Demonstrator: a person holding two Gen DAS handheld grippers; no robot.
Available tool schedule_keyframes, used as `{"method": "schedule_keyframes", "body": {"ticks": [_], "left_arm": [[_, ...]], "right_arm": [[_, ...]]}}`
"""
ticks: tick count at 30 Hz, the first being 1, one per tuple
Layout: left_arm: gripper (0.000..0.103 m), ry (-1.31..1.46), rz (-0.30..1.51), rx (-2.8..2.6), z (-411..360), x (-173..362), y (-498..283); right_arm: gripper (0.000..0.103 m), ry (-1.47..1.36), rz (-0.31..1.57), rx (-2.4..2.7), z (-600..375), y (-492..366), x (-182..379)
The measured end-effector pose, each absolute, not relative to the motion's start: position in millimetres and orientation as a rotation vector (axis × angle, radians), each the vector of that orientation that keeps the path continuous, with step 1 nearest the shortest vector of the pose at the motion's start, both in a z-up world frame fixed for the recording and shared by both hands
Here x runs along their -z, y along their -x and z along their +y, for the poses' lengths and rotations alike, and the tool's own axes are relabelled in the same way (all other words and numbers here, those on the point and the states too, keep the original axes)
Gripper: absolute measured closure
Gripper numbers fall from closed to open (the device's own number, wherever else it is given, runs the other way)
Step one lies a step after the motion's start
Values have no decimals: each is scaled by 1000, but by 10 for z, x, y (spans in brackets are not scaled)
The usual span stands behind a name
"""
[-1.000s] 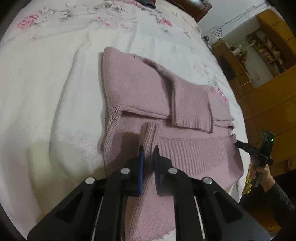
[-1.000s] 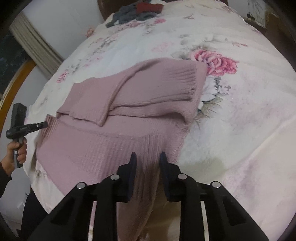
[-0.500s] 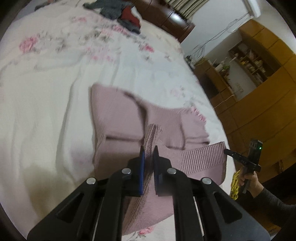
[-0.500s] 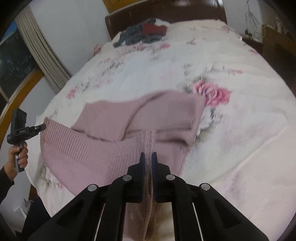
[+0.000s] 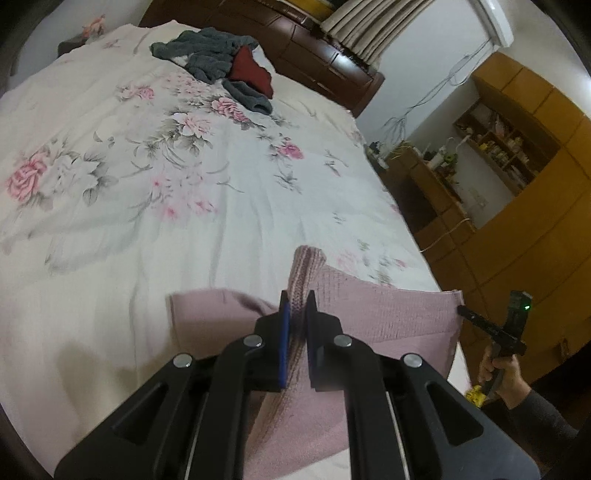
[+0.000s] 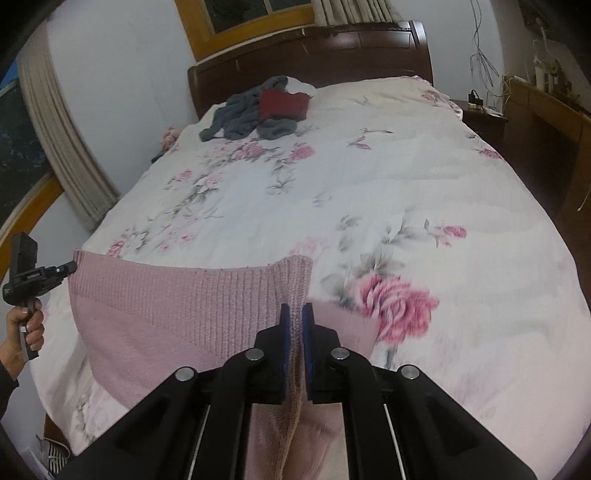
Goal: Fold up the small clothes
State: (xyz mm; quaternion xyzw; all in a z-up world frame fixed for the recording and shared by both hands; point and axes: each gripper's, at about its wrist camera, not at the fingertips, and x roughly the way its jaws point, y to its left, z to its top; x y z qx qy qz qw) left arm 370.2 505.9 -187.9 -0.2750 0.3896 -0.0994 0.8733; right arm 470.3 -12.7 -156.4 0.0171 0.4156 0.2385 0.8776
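The work surface is a bed (image 6: 424,177) covered with a white sheet printed with pink roses and grey-green leaves. A dark wooden headboard (image 6: 332,51) spans the top centre of the right wrist view, under a wood-framed window (image 6: 255,18) with beige curtains (image 6: 62,147) at the left edge. A pile of grey and dark red clothes (image 6: 266,107) lies on the sheet just below the headboard. In the left wrist view the same pile (image 5: 221,62) sits at the upper centre.

The pink knit sweater (image 6: 177,306) lies at the near edge of the bed, in the lower centre of both views. Its ribbed hem is raised and stretched between the two grippers, and the fabric hangs down from that edge.

The left gripper (image 5: 295,314) is closed on a bunched fold of the sweater (image 5: 384,314), with ribbed fabric protruding above its blue-padded fingers. The right gripper (image 6: 295,321) is closed on the opposite hem corner in the same manner.

Only the left wrist view shows the yellow-brown wooden cabinets (image 5: 535,206) and open shelves at the right edge, and the right hand (image 5: 498,373) on its gripper handle at the lower right. Only the right wrist view shows the window and the left hand (image 6: 26,328) at the left edge.
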Motion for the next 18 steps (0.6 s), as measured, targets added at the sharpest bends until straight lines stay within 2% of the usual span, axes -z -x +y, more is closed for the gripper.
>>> {"method": "schedule_keyframes", "body": {"ticks": [8,18], "left_arm": [[97,611,886,150,5201,2315,-4336],[97,663,1103,25,5356,3344,-4842]], "right_arm": [[97,25,930,-448,99,-5323,1977],[97,26,1053,-395,140,-5774,2740]]}}
